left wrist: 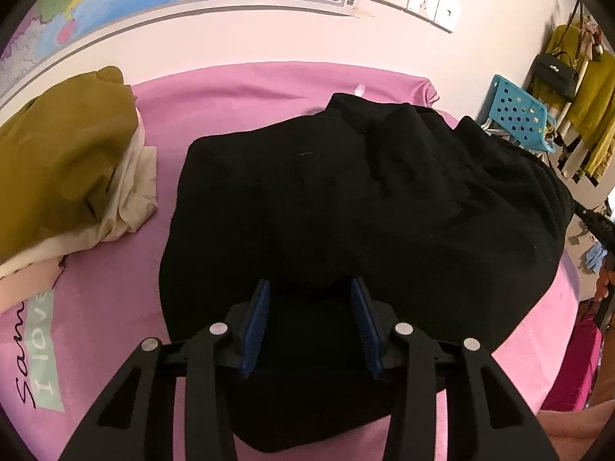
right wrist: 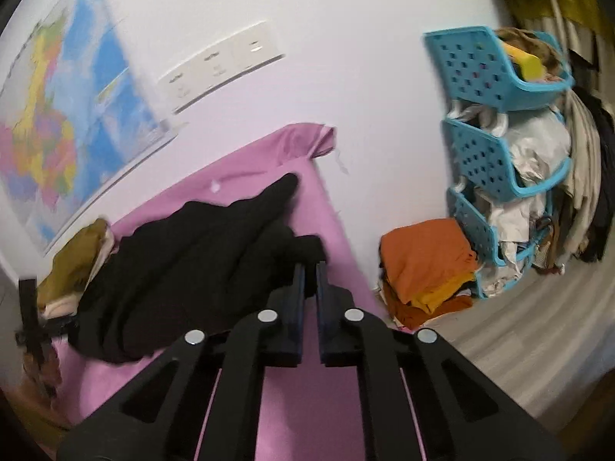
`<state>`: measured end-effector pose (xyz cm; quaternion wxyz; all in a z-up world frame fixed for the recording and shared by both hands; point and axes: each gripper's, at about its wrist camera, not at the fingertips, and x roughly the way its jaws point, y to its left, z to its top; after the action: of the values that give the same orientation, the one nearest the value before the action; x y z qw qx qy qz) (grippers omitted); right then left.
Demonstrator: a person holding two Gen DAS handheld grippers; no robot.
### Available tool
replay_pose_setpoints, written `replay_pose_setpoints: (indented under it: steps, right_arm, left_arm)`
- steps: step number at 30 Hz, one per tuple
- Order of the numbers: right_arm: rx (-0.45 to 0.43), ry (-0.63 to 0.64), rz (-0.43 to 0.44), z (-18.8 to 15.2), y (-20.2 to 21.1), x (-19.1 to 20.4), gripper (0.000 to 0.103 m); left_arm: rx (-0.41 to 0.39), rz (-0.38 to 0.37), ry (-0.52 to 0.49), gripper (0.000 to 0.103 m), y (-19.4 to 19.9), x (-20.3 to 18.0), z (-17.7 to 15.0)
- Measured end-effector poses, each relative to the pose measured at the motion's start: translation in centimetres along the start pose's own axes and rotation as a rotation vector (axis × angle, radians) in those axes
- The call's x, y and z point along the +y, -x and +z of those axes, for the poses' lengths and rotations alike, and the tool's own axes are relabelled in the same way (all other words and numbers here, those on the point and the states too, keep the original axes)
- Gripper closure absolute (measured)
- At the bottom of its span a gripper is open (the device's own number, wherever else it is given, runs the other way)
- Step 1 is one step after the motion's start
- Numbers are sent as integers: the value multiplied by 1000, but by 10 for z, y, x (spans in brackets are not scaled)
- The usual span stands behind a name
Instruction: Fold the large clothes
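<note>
Black clothing [left wrist: 346,199], one large dark garment, lies in a rumpled heap on the pink sheet [left wrist: 115,326] right under my tools, and I judge the fold barely begun. Nearest me, my left gripper [left wrist: 310,292] hangs over its near edge with the jaws partly apart; dark cloth shows in the gap, but the blue pads [left wrist: 258,319] do not look pressed on it, so I count nothing as held there. My right gripper [right wrist: 310,272] sits at the garment's right edge with its jaws drawn almost together, and I cannot see any fabric caught between them. That is my main worry: if I lift now, the right side may come up empty and the left may slip, dragging the heap crooked instead of spreading it. The cloth is so dark that seams and sleeves are hard to pick out, so I could pinch two layers at once and fold in a twist. Beyond it, an olive and cream pile [left wrist: 65,165] rests at the left of the sheet, close enough to be swept. Farther off stand blue baskets [right wrist: 496,73] and orange folded clothes [right wrist: 426,261].
</note>
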<state>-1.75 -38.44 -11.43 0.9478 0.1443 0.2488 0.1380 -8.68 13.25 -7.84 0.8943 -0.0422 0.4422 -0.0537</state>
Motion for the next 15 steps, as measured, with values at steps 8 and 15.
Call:
replay_pose_setpoints:
  steps: [8,15]
  right_arm:
    - [3,-18,-53,-8,7,6,84]
    - [-40,242,162,0,31,92,61]
  left_arm:
    - [-36,-21,10,61,16,2,-4]
    - [-55,-40,-59,56,28,-13,-12]
